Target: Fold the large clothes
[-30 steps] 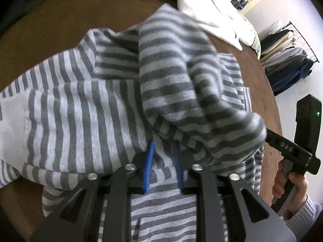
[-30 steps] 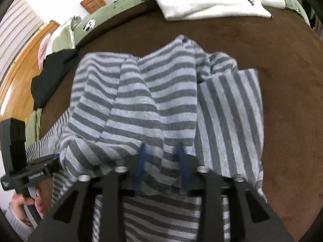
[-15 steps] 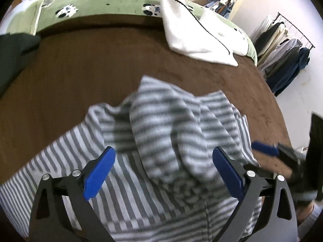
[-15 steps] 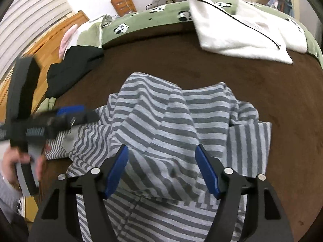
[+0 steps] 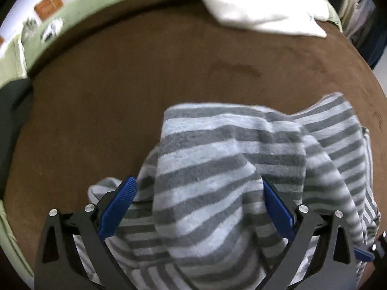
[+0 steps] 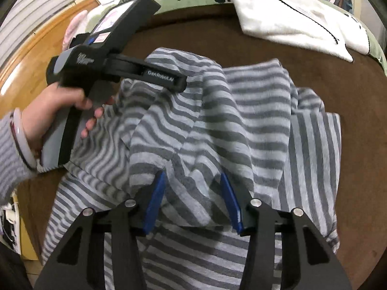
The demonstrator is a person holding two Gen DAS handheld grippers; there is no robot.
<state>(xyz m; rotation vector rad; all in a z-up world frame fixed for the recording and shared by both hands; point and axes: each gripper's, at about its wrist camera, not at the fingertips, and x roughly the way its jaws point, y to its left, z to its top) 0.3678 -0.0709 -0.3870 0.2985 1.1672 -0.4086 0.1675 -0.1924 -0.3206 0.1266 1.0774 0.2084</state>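
Note:
A grey-and-white striped garment lies bunched on the brown bed cover. My left gripper stands wide open, and a raised hump of the cloth sits loosely between its blue pads. In the right wrist view the left tool's black body hovers over the garment's far left part, held by a hand. The jaws of my right gripper are closing on a raised fold near the garment's front, and both pads touch it.
A white towel lies at the far side of the bed. Green panda-print bedding runs along the back edge. A dark garment lies at the left. Bare brown cover stretches beyond the stripes.
My left gripper let go of the cloth, opened wide and swung across the garment. My right gripper opened, then narrowed again around a fold. The lifted cloth has dropped into a hump.

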